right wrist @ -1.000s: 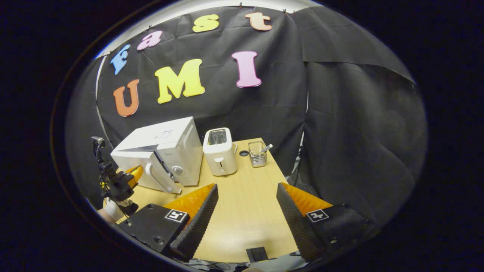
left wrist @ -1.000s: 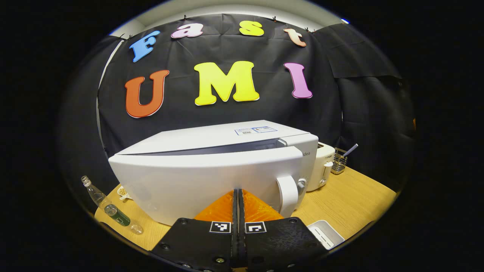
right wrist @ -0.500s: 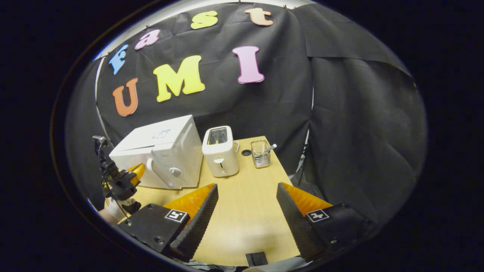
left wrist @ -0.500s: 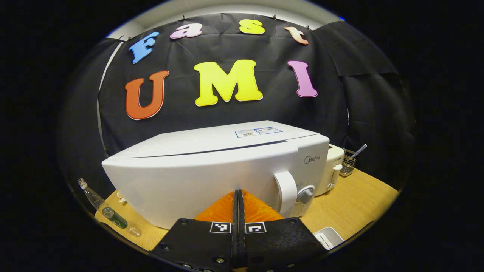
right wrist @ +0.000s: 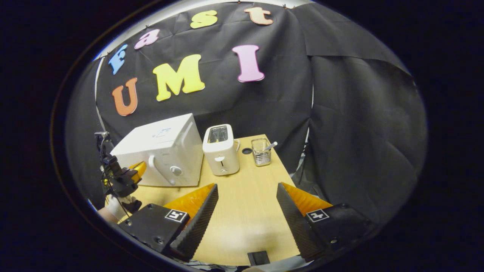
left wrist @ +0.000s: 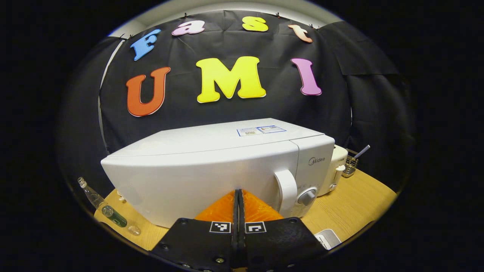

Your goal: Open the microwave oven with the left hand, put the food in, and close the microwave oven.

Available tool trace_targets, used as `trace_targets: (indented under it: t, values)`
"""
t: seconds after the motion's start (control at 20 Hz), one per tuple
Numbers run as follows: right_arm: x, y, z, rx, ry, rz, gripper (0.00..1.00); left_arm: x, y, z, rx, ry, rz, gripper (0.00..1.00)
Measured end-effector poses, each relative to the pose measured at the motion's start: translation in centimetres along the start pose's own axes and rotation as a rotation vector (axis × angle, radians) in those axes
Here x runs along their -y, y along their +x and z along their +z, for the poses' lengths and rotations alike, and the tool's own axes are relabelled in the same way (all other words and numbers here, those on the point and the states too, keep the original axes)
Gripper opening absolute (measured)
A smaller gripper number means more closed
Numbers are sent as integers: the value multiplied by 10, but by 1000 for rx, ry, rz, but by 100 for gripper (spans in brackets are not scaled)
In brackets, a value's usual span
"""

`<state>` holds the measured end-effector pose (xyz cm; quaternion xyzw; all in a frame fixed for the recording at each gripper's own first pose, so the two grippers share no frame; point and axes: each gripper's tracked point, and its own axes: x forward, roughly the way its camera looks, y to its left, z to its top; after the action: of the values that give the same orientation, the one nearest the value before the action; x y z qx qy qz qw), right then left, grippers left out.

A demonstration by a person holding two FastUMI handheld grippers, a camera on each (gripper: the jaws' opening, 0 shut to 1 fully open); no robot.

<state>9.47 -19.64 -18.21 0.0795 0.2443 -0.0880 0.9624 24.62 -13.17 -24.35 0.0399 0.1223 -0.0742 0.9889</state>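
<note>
Standing on the tabletop [right wrist: 242,211] near its far left corner, the microwave [left wrist: 211,170] is seen with its door shut flush against the body; the handle [left wrist: 286,188] and a round knob [left wrist: 308,196] are seen at the right of its front. What lies inside cannot be told.

The left gripper [left wrist: 238,194] is held with its fingers pressed together and nothing between them, the tips being at or against the lower front of the door, just left of the handle. In the right gripper view it [right wrist: 137,170] is seen at the door's left part, with a hand [right wrist: 113,206] below it.

A toaster [right wrist: 221,149] is placed just right of the microwave, its two slots facing up. Further right a wire basket [right wrist: 259,152] is set, and a straw-like stick [right wrist: 270,146] is leaned in it. A small dark disc [right wrist: 246,151] lies between toaster and basket.

Left of the microwave, a bottle [left wrist: 102,206] is laid on its side, and a white tray [left wrist: 328,238] is glimpsed at the near right.

The right gripper [right wrist: 246,209] is held wide open above bare tabletop, well apart from the microwave, with nothing held. A small dark block [right wrist: 258,257] is seen at the near edge.
</note>
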Motion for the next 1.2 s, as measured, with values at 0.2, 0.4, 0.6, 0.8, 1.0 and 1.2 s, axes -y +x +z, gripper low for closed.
trace_targets:
  t: [0.2,0.4,0.6,0.8,1.0,1.2]
  values:
    - [-4,-6,-4,3,-9,1,99,-6,-9,-1,4,25,14,0]
    - [-1,-11,-12,-3,-22,-12,99,-9,-21,-13,-14,30,37,48]
    - [-6,-19,-15,0,-23,-7,99,-20,-43,3,18,54,55,95]
    - [-24,-27,-13,45,-56,-3,99,-31,-92,34,61,41,59,95]
    - [-66,-47,-4,128,-50,27,99,-55,-155,68,80,-9,79,95]
    - [-123,-65,15,222,-61,86,99,-94,-215,103,114,-42,115,95]
